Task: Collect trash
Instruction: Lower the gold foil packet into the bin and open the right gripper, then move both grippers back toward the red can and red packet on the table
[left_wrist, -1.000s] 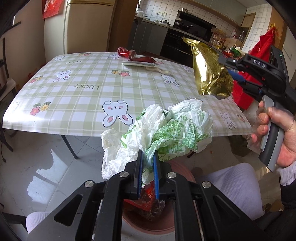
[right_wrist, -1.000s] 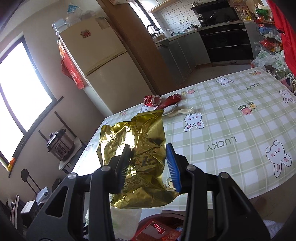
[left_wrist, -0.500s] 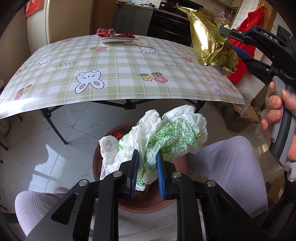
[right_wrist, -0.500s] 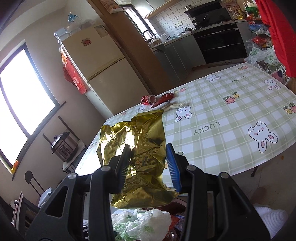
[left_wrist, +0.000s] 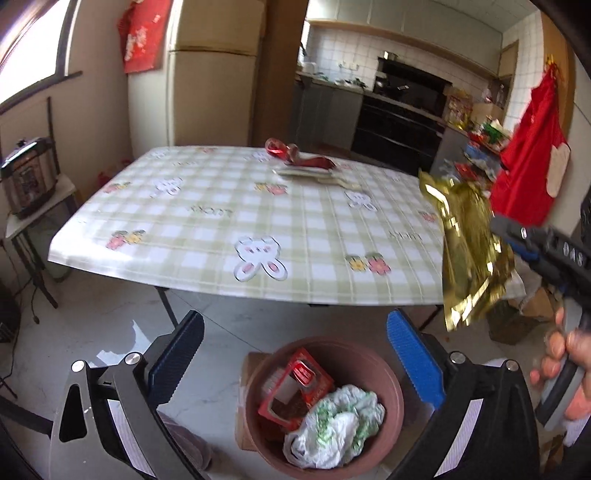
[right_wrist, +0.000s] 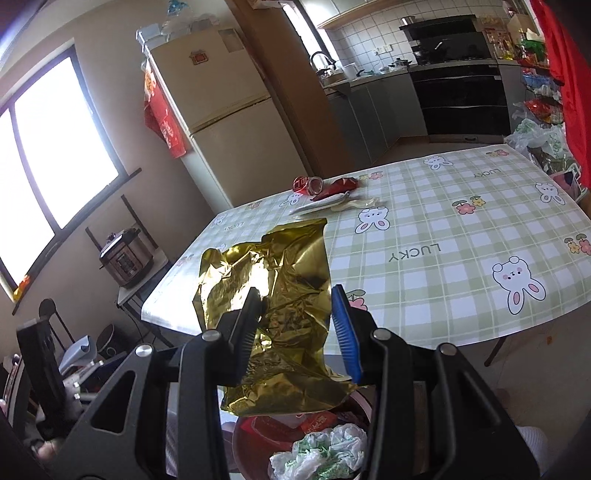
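Note:
My left gripper (left_wrist: 295, 354) is open and empty above a brown round bin (left_wrist: 391, 380) on the floor. The crumpled white-and-green plastic bag (left_wrist: 336, 424) lies in the bin beside a red packet (left_wrist: 295, 391). My right gripper (right_wrist: 297, 325) is shut on a crumpled gold foil wrapper (right_wrist: 273, 295), held above the bin (right_wrist: 247, 443); the wrapper also shows in the left wrist view (left_wrist: 469, 251) at the right. A crushed red can (left_wrist: 280, 147), a red wrapper (left_wrist: 317, 162) and flat pale scraps (left_wrist: 306, 173) lie at the table's far side.
The table with a green checked bunny cloth (left_wrist: 207, 221) stands in front of me. A cream fridge (left_wrist: 210, 92) and dark kitchen units (left_wrist: 399, 110) are behind it. A pressure cooker (left_wrist: 26, 177) sits on a side stand at the left.
My left gripper opened and let go of the plastic bag, which now lies in the bin. The left gripper tilted up towards the table. The right gripper still holds the gold wrapper, now lower.

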